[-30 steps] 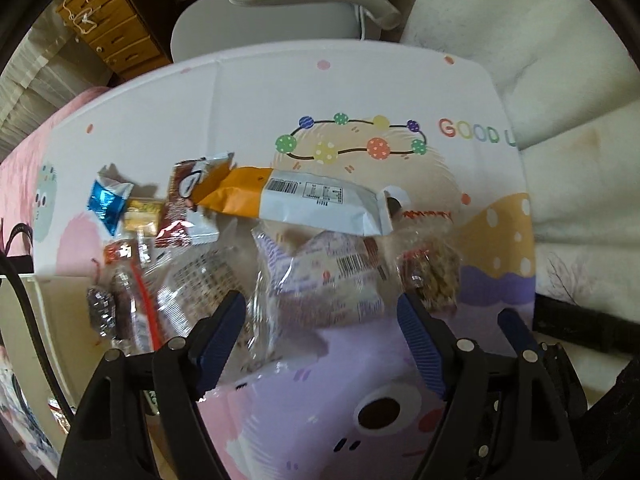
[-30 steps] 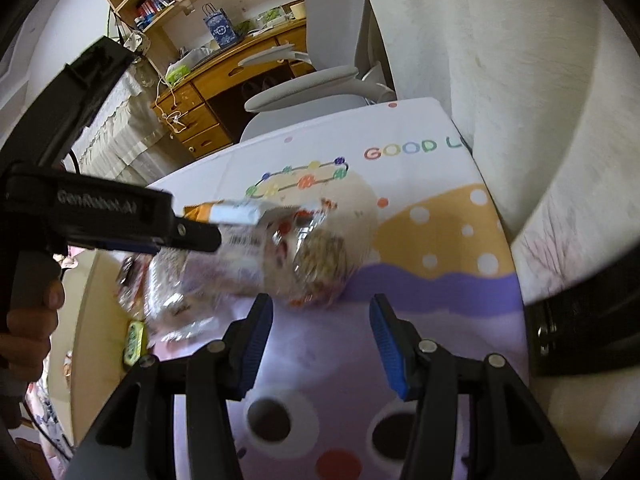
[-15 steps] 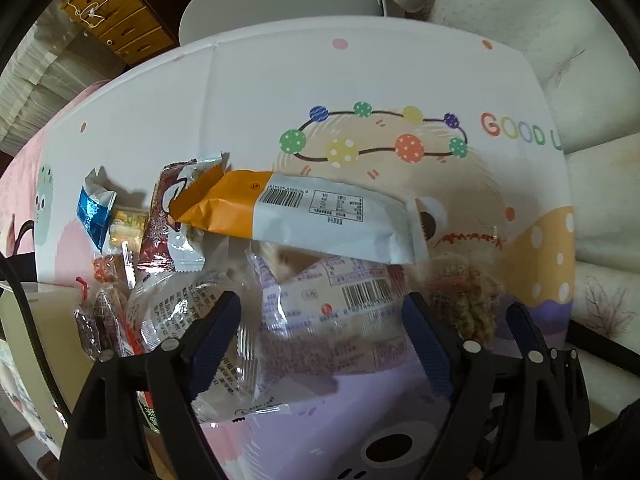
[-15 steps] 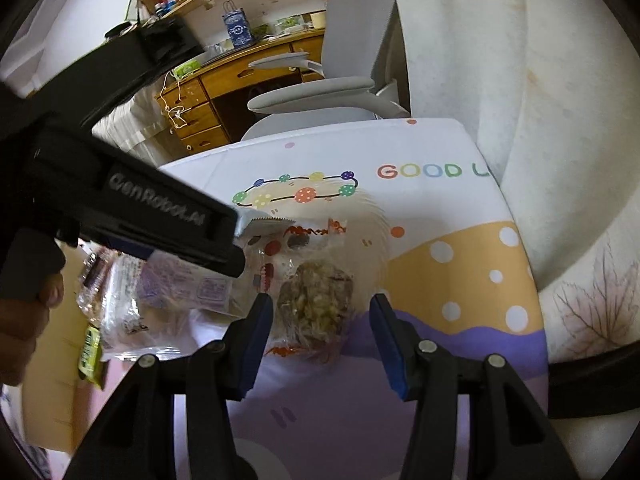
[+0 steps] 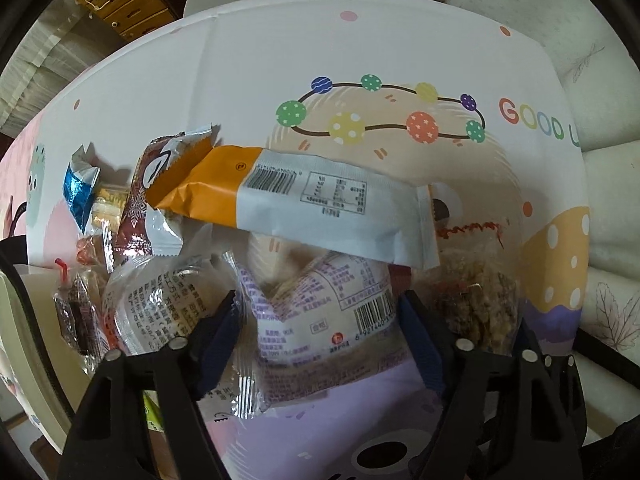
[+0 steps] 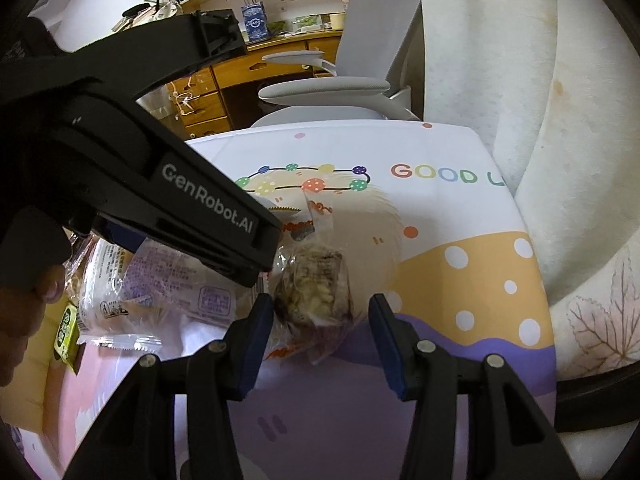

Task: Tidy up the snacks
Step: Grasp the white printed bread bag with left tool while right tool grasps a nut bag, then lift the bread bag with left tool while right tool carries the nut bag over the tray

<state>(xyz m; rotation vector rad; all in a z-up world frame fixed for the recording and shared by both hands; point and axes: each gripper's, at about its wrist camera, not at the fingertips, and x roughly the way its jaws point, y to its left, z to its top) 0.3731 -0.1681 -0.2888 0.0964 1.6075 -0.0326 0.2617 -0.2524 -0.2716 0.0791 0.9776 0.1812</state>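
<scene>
While both grippers hang over the cartoon-printed tablecloth, their jaws stand wide and hold nothing. The left gripper straddles a clear purple-printed packet, which lies under a long orange-and-white packet. The right gripper frames a clear bag of nutty snack, just right of the pile. More wrappers crowd the left side, among them a blue one.
</scene>
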